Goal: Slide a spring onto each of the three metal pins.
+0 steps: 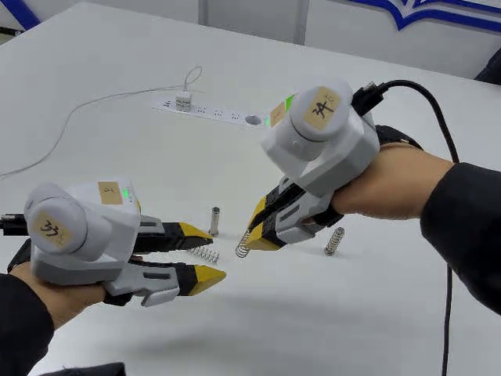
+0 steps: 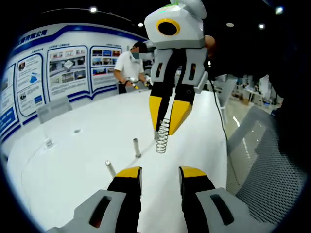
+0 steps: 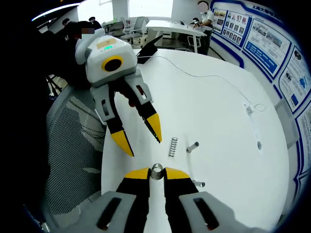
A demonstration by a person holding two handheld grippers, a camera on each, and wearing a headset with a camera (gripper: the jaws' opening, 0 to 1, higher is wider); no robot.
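Note:
My right gripper [image 1: 255, 240] is shut on a steel spring [image 1: 243, 249], which hangs from its yellow tips just above the white table; my right gripper view looks down the coil [image 3: 156, 171] end-on. One short metal pin [image 1: 214, 221] stands upright just left of it. Two pins [image 2: 137, 147] [image 2: 111, 168] stand ahead in my left gripper view. My left gripper [image 1: 208, 254] is open at the lower left, with a second spring [image 1: 205, 253] lying on the table under its tips. A third spring [image 1: 334, 240] lies to the right.
A white power strip [image 1: 211, 112] with a plugged-in adapter and a thin cable lies at the back of the table. My right gripper's black cable [image 1: 438, 125] runs off to the right. A person [image 2: 129, 68] stands far behind the table.

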